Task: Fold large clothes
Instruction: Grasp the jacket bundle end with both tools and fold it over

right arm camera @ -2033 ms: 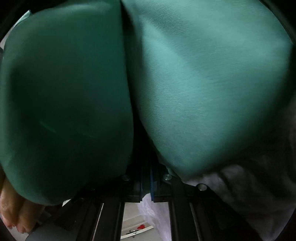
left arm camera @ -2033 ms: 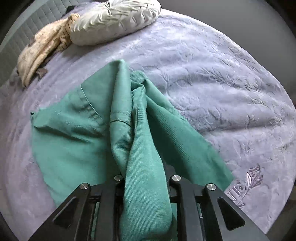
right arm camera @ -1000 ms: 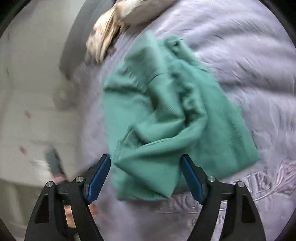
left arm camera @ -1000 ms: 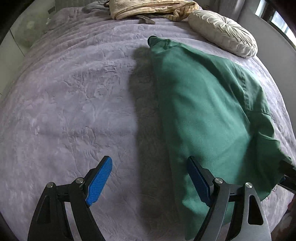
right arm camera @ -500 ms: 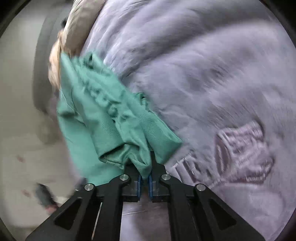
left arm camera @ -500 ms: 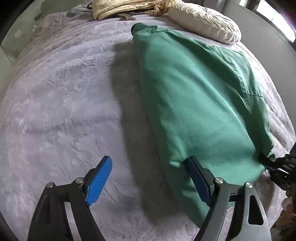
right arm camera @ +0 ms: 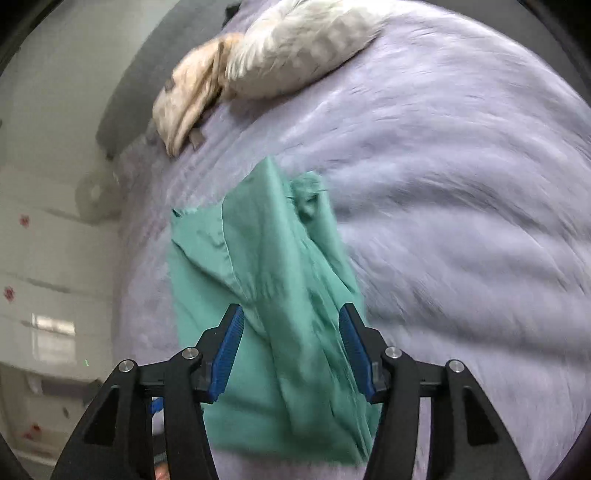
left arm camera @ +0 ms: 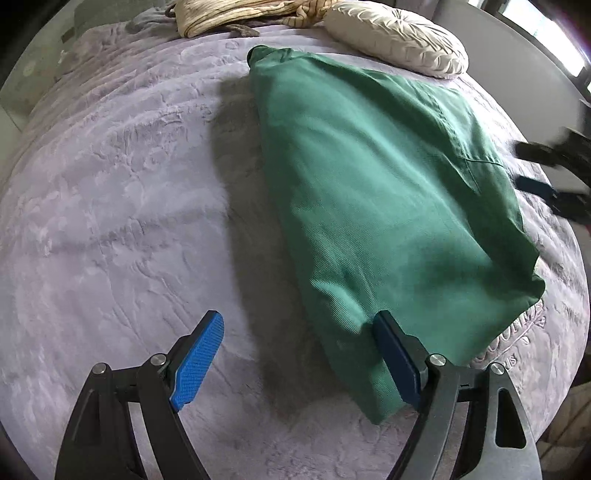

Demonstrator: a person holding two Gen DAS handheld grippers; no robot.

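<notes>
1. Left gripper (left arm camera: pixel 297 345): jaws spread wide, nothing between them. Black angular arms with bolt heads; blue pads with a fine cross-hatched grip. The right-hand pad (left arm camera: pixel 393 356) sat at the near edge of the garment; contact could not be confirmed.
2. Right gripper (right arm camera: pixel 291 350): jaws parted, pads apart, not clamping. Green fabric lay in the gap between the pads below; whether it touched them could not be told. Ribbed blue pads, same black frame.
3. Green garment (left arm camera: pixel 388 206): woven cloth with a fine twill rib, matte. In the left wrist view it lay as a long wedge on the bed, narrow at the far end and broad toward the camera, with a stitched seam and a dart-like line on its right side. In the right wrist view (right arm camera: pixel 273 302) it appeared bunched in long folds and creases; this frame was motion-blurred.
4. Bedspread (left arm camera: pixel 110 206): pale lilac, plush, embossed with a floral relief; embroidered lettering showed near the garment's near right corner.
5. Round cushion (left arm camera: pixel 397 38): cream, pleated, lying on the bed past the garment's far end.
6. Beige cloth (left arm camera: pixel 229 13): crumpled, tan-streaked, beside the cushion.
7. Room: pale wall (right arm camera: pixel 48 184) with small red marks beyond the bed edge.
</notes>
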